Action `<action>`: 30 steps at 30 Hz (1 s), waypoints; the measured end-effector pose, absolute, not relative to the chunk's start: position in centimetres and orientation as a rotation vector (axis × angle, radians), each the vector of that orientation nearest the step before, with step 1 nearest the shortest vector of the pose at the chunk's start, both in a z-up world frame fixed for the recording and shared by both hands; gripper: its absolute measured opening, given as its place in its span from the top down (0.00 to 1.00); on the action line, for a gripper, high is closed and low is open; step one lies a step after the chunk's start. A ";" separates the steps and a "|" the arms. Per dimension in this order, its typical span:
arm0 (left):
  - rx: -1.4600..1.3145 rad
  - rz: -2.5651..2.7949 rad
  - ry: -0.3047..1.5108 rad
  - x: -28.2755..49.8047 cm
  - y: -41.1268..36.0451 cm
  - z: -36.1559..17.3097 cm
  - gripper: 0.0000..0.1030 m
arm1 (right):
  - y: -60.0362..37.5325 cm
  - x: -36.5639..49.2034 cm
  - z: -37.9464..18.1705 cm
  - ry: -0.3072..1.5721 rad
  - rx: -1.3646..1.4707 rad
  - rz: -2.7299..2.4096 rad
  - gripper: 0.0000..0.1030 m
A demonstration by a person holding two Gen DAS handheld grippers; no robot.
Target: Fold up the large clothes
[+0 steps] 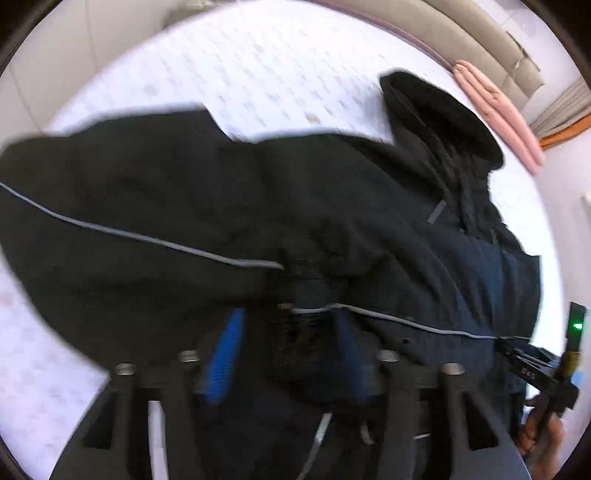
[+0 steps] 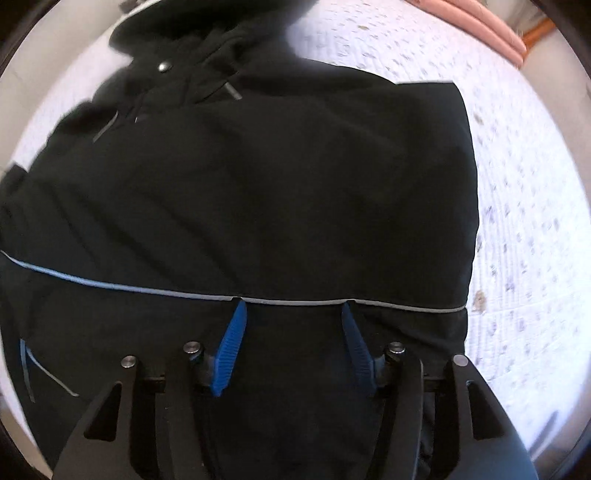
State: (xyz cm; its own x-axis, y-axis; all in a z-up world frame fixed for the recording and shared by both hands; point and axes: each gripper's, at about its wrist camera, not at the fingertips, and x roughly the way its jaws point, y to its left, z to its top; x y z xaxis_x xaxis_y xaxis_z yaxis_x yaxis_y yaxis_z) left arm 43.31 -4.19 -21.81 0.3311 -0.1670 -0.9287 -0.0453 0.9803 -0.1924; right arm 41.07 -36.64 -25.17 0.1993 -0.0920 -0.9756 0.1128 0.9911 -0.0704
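Observation:
A large black hooded jacket [image 1: 184, 192] with thin grey piping lies spread on a white patterned bed sheet [image 1: 258, 66]; its hood [image 1: 443, 118] points to the far right. My left gripper [image 1: 290, 314] hangs just above the jacket's piped seam, its blue pads [image 1: 225, 354] apart and pressing on nothing. The right wrist view shows the same jacket [image 2: 277, 184] lying flat, hood at the upper left. My right gripper [image 2: 293, 306] stands open over the grey piping [image 2: 147, 290], with only flat cloth below its fingers. Part of the right gripper [image 1: 535, 365] and a hand show at the left view's right edge.
A folded pink item [image 1: 498, 114] lies at the bed's far right, also seen as a pink item [image 2: 480, 26] in the right view. A beige padded headboard [image 1: 480, 29] runs behind it. Bare sheet [image 2: 524, 221] lies right of the jacket.

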 end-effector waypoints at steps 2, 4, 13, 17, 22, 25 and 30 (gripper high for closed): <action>-0.136 -0.020 1.160 42.5 -4.0 -18.9 0.44 | -36.7 41.2 -25.0 1.375 0.021 -0.145 0.41; -0.121 -0.045 1.126 41.9 -4.4 -17.0 0.43 | -36.9 41.4 -23.8 1.375 0.074 -0.131 0.41; 0.065 -0.276 1.199 41.0 -16.4 -20.2 0.43 | -31.9 41.5 -19.8 1.274 0.111 0.013 0.42; 0.106 -0.164 1.302 41.4 -17.1 -25.6 0.42 | -30.6 41.5 -23.6 1.376 0.066 -0.017 0.42; 0.117 -0.141 1.284 41.2 -17.5 -25.6 0.41 | -31.8 41.9 -25.1 1.400 0.127 -0.013 0.41; 0.109 -0.141 1.293 41.3 -17.0 -25.3 0.41 | -31.6 42.1 -25.0 1.400 0.098 -0.015 0.40; 0.100 -0.141 1.296 42.0 -17.0 -25.2 0.41 | -31.7 42.7 -25.0 1.396 0.107 -0.013 0.40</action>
